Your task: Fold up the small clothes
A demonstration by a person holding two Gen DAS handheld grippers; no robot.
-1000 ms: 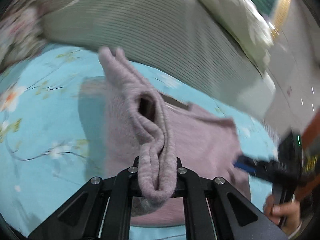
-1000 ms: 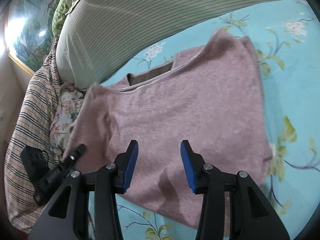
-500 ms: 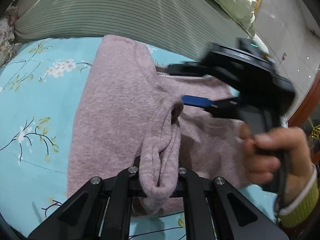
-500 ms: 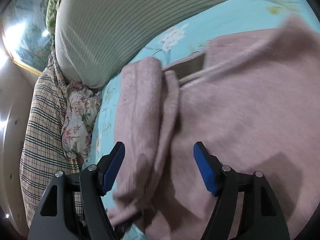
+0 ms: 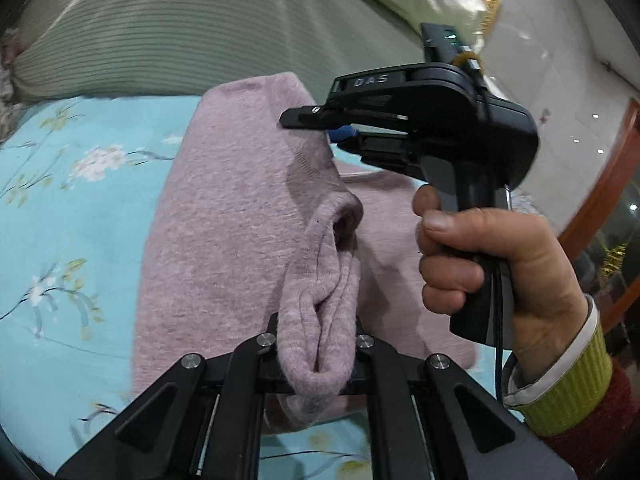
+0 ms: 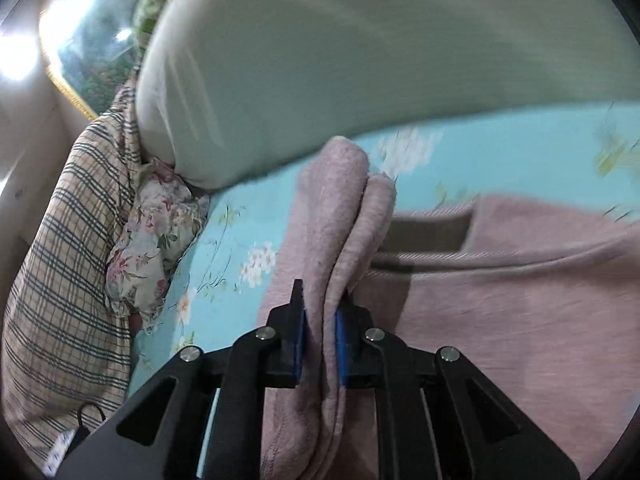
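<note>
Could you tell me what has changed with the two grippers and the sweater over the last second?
The right gripper swung across to the folded edge of the pink sweater; its jaws have just been closing and now pinch that edge. The left gripper stayed clamped on its bunched part, and the sweater's body stayed on the floral sheet.

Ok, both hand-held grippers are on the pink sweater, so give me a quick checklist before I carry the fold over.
1. Left hand-held gripper shut on the sleeve cuff: ok.
2. Right hand-held gripper has just closed, pads pressing a fold of the pink sweater: ok.
3. Right grip catches every layer of that fold: cannot tell.
4. Sweater body lying flat on the blue floral sheet: cannot tell, right view blurred.
5. Striped pillow apart from the sweater's top edge: not ok, it lies against it.
</note>
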